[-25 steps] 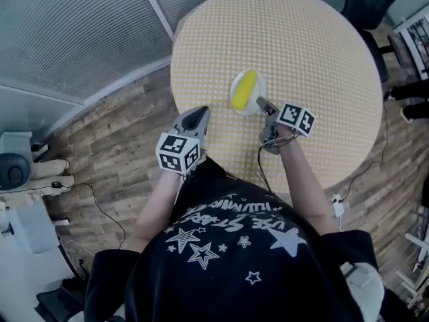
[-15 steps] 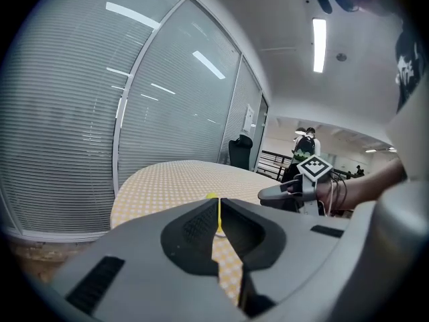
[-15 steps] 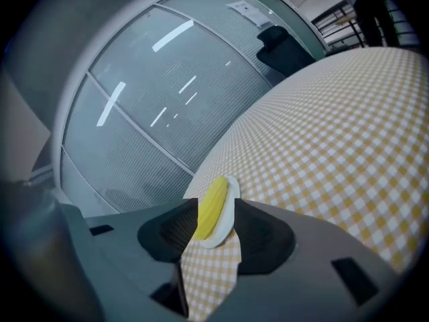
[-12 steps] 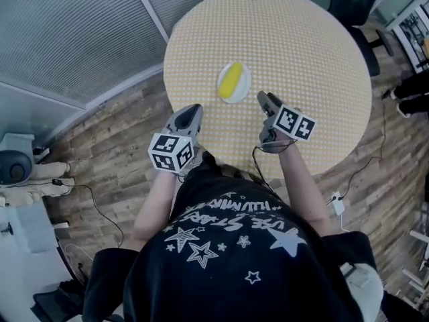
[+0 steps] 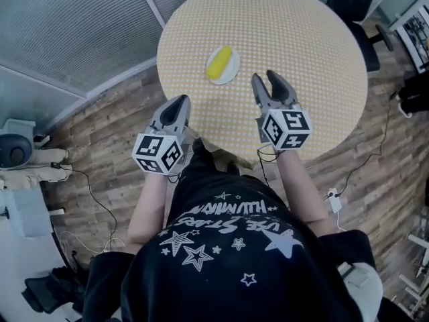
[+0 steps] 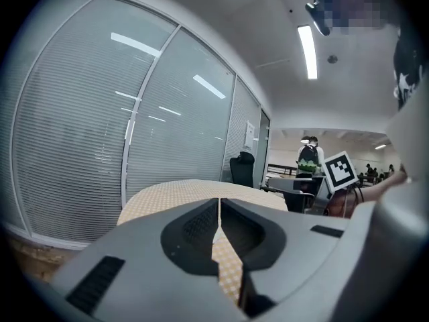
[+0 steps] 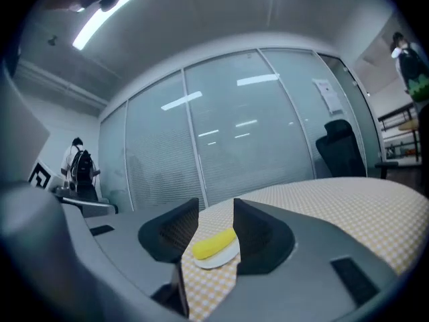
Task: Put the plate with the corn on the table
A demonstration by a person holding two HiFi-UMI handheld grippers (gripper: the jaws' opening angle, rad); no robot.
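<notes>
Plate (image 5: 232, 70) with corn (image 5: 218, 64) sits on table (image 5: 308, 39), right tongs (image 5: 264, 78) parted nearby

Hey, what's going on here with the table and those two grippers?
A person stands at a round table, holding a gripper in each hand. The plate with the corn rests on the table, and neither gripper touches it. The right gripper hovers short of it, fingers apart and empty; the left gripper is shut and empty.

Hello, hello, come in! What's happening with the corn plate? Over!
Left gripper shut, empty. Right gripper open, empty, apart from the plate. Plate with corn resting on the table. Nothing in the way.
</notes>
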